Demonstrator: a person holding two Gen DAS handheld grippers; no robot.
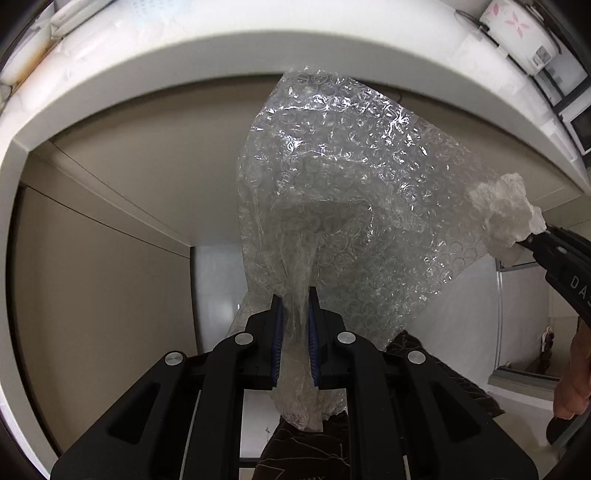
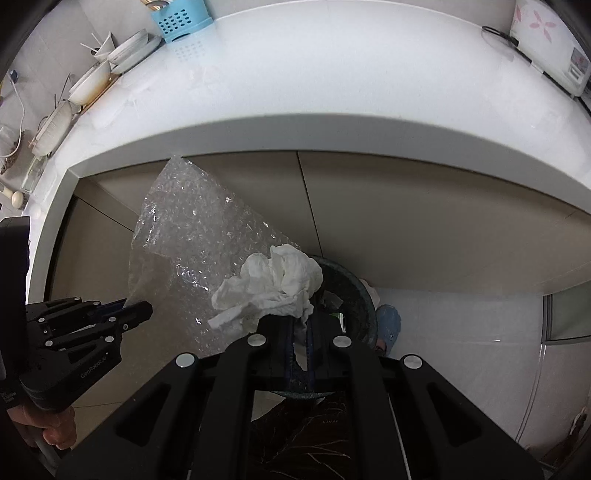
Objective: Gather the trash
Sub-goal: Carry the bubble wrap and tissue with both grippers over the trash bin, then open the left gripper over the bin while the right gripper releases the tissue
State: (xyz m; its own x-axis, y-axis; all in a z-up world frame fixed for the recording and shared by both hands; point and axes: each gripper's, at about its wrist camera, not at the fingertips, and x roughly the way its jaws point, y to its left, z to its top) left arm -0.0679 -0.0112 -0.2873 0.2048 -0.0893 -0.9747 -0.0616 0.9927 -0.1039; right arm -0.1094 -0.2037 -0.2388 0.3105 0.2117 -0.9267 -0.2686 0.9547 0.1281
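While each of the two grippers carries one piece of trash, the left gripper [image 1: 294, 317] is clamped on a single sheet of bubble wrap [image 1: 347, 192] held below the white counter edge [image 1: 184, 59]. The right gripper [image 2: 301, 328] pinches one crumpled white tissue [image 2: 275, 286] above one dark bin [image 2: 354, 291].

A white counter [image 2: 332, 85] curves across the top, with beige cabinet doors [image 2: 406, 206] set beneath its edge. Along its far left side, white dishes [image 2: 92, 81] and a blue perforated basket [image 2: 181, 18] are ranged. A white flowered appliance [image 2: 546, 40] is seen at the right. Pale floor tiles [image 2: 461, 325] are visible below.
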